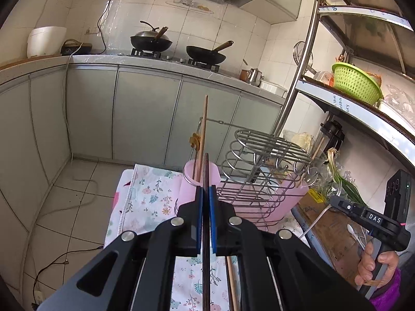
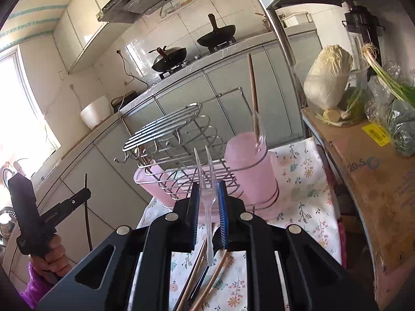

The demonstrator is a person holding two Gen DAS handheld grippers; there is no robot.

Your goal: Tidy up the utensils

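A dark brown chopstick stands nearly upright, clamped between the blue pads of the left hand-held gripper, its tip just in front of the pink utensil cup. A light wooden chopstick already stands in that cup, leaning slightly and rising well above the rim. The cup sits in a wire ring at the end of a metal drying rack. A clear plastic two-pronged fork is pinched in the right hand-held gripper, prongs up. Several more chopsticks, perhaps four, lie on the floral cloth below it.
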